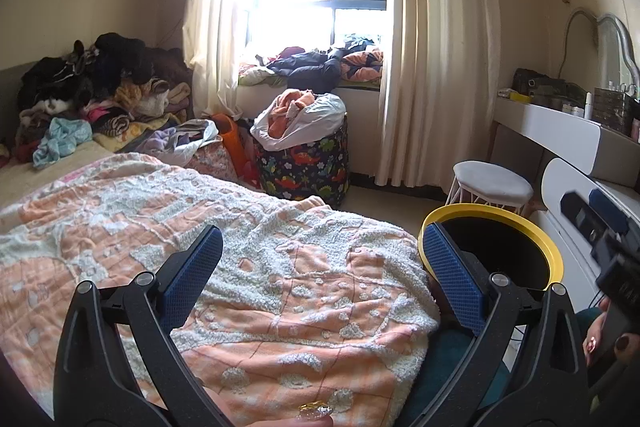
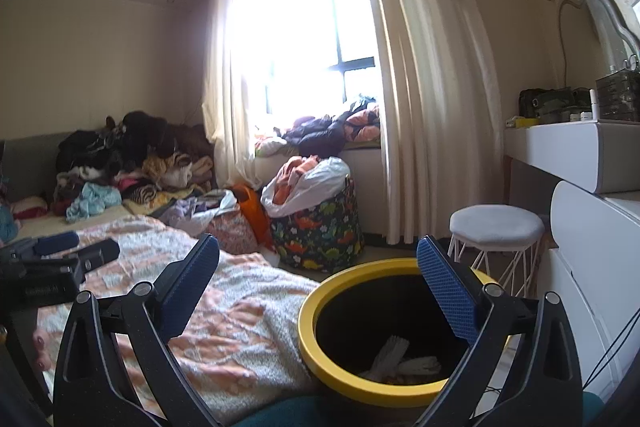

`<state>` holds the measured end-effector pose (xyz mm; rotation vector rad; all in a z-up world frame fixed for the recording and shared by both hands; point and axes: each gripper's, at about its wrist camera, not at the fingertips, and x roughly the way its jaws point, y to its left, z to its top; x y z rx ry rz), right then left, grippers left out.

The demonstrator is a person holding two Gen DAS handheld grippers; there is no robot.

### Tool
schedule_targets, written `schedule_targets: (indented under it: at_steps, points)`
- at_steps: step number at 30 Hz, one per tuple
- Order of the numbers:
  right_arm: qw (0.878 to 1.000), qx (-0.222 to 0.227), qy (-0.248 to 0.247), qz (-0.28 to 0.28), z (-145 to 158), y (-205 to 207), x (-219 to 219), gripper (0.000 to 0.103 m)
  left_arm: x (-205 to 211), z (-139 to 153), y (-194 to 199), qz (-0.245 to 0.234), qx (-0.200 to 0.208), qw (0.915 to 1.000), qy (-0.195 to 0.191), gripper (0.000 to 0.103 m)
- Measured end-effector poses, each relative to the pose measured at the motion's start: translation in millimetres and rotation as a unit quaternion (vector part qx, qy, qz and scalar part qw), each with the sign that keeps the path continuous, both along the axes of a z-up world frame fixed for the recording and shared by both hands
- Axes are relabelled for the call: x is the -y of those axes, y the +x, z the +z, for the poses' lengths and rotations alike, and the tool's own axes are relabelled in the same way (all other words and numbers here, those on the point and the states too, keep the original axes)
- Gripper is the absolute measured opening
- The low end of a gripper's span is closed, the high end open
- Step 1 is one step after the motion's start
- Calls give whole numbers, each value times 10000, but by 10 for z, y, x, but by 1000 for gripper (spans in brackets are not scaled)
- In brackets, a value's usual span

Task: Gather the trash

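Note:
A black trash bin with a yellow rim [image 2: 316, 355] stands on the floor beside the bed; crumpled white paper [image 2: 394, 355] lies inside it. It also shows in the left wrist view [image 1: 554, 259]. My right gripper [image 2: 318, 259] is open and empty, hovering above the bin's rim. My left gripper [image 1: 322, 247] is open and empty above the orange and white blanket [image 1: 240, 267]. A small amber piece [image 1: 314, 409] lies at the blanket's near edge. The right gripper's body shows at the right in the left wrist view [image 1: 600, 223].
Piles of clothes [image 1: 92, 87] cover the far bed. A dinosaur-print hamper [image 1: 304, 163] with a white bag stands under the window. A white stool [image 1: 492, 187] and a white dresser [image 2: 592, 227] stand to the right, close to the bin.

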<state>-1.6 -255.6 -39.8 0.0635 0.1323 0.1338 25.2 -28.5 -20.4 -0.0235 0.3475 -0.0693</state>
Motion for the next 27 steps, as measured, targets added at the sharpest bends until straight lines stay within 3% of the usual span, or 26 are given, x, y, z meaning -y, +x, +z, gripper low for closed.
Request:
schedule_targets:
  at_steps: [27]
  points:
    - [9999, -94, -14, 39, -31, 32, 2, 96, 6, -41, 16, 2, -37, 10000, -9, 92]
